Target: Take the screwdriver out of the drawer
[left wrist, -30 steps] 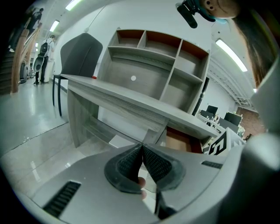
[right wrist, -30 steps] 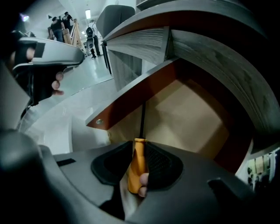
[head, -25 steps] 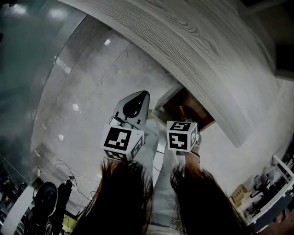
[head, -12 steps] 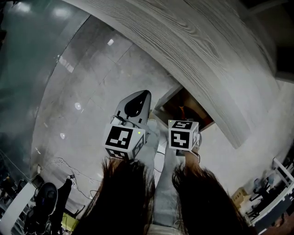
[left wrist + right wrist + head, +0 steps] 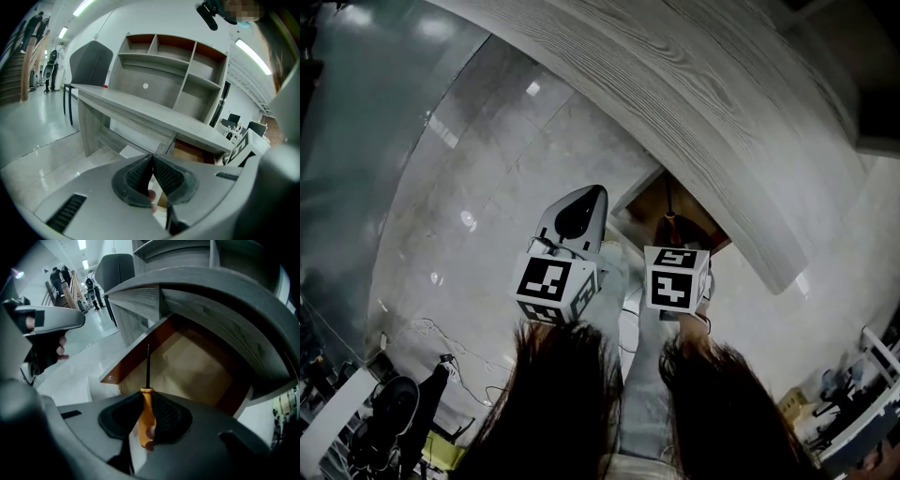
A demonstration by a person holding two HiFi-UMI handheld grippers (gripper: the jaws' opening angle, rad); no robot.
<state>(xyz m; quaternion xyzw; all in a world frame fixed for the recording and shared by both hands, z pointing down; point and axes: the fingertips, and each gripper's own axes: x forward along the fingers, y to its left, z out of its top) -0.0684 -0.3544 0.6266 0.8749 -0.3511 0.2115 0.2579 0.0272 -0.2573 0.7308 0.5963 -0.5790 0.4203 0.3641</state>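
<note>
1. the screwdriver (image 5: 146,420) is being held by its orange handle between the jaws of the right gripper (image 5: 148,399), which are being kept narrow, clamped on that handle.
2. its dark shaft is being pointed straight away from the gripper, and is being seen against the pale bottom of the open drawer (image 5: 201,362), near the drawer's reddish-brown side wall.
3. the drawer is being shown pulled out from under the front edge of the grey wood-grain desk (image 5: 220,296).
4. in the head view, the screwdriver (image 5: 668,214) is being seen over the drawer's (image 5: 645,204) open top, just above the right gripper (image 5: 675,277); whether its tip is inside the drawer cannot be told.
5. the jaws of the left gripper (image 5: 152,161) are being pressed together at their tips, with nothing between them.
6. the left gripper (image 5: 572,220) is being held just beside the right one, clear of the drawer, over the glossy floor (image 5: 478,187).
7. a shelf unit (image 5: 173,70) is being carried along the desk's (image 5: 140,105) back edge, and a dark chair (image 5: 91,58) is being seen at its left end.
</note>
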